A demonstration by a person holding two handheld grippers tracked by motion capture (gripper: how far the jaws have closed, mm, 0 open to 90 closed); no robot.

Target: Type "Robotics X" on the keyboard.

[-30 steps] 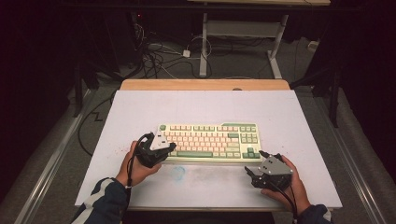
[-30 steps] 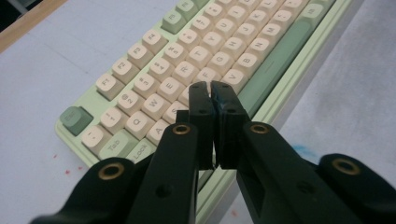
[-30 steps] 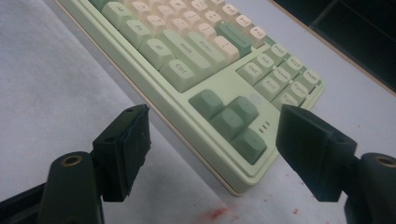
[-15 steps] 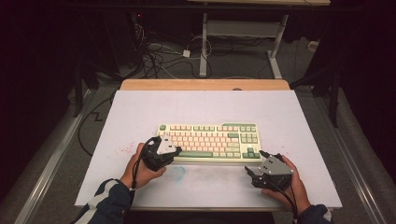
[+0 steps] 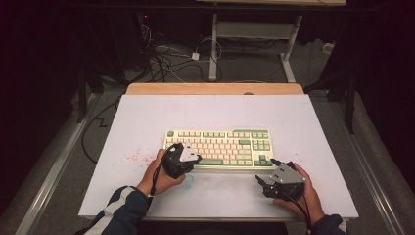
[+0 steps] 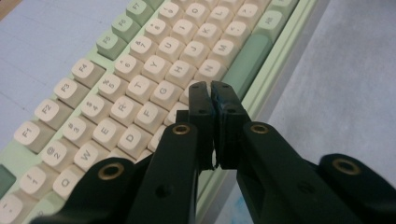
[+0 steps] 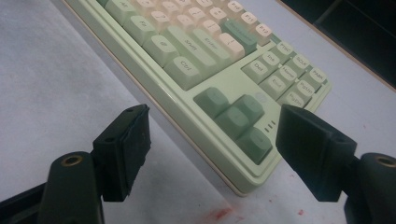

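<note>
1. Keyboard (image 5: 219,148) work began at my left gripper (image 6: 211,86): its jaws were pressed together with nothing between them, tips hovering over the bottom letter row, close to the N key (image 6: 209,70) and the green spacebar (image 6: 246,58). I could not tell whether the tips touched a key.
2. My right gripper (image 7: 212,140) had its jaws wide apart, empty, low above the white mat (image 7: 56,84), just in front of the keyboard's near right corner. The dark green arrow keys (image 7: 236,116) sat between the two pads as seen in the right gripper view, though farther off than the pads.
3. From the high view, the left gripper (image 5: 188,159) was at the keyboard's front edge on its left half, and the right gripper (image 5: 266,178) sat just off the front right corner, not touching it.
4. The keyboard lay flat on the mat, near the middle of the table (image 5: 215,89), long side toward me, with cream letter keys and green modifier keys.
5. Reddish specks (image 5: 132,157) marked the mat left of the keyboard, and a red smear (image 7: 219,213) showed near the right corner.
6. No containers were on the table.
</note>
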